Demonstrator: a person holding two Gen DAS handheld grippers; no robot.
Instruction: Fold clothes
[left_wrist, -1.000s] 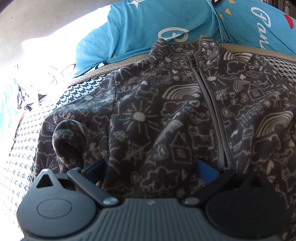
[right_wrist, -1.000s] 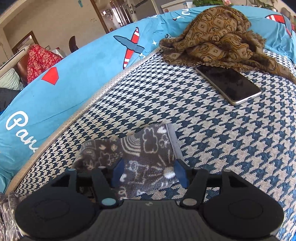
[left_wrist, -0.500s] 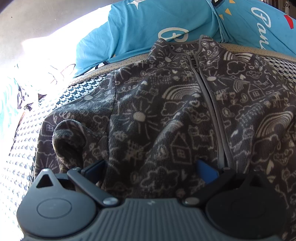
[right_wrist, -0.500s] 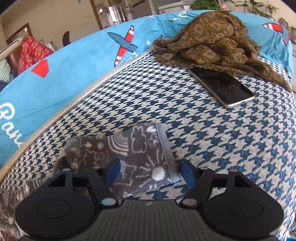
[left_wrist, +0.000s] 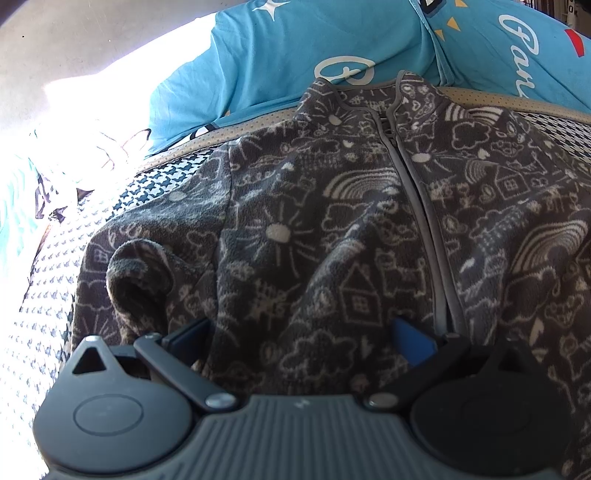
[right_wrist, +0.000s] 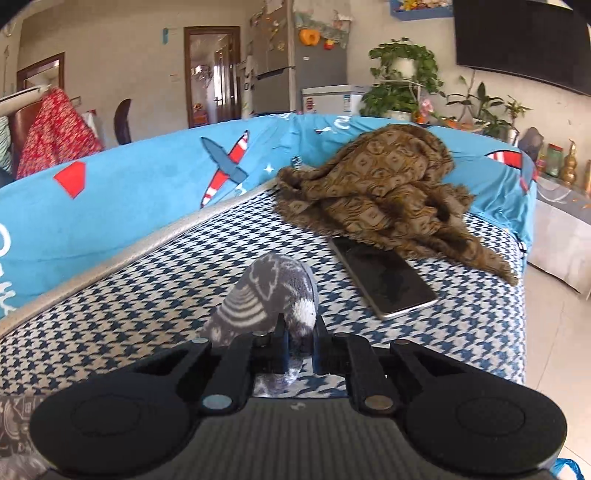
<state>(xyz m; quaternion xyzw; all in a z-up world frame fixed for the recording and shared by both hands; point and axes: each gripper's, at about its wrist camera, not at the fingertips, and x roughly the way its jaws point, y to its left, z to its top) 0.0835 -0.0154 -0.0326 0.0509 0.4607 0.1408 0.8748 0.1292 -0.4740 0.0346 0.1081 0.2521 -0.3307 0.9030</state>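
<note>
Right gripper (right_wrist: 299, 345) since clamped sleeve (right_wrist: 273, 295); left gripper (left_wrist: 301, 341) released, straddling jacket (left_wrist: 332, 221).

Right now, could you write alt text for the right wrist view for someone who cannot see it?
The right gripper is shut on a bunched grey fleece sleeve cuff with white doodles, lifted above a blue-and-white houndstooth cushion. Beyond lie a dark flat smartphone and a crumpled brown patterned scarf.

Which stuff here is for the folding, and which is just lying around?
For the folding:
- grey doodle fleece jacket
- its sleeve end, pinched in the right tool
- left tool, open over the jacket's front

Just lying around:
- phone
- brown patterned scarf
- blue cushion with a plane
- potted plants
</note>
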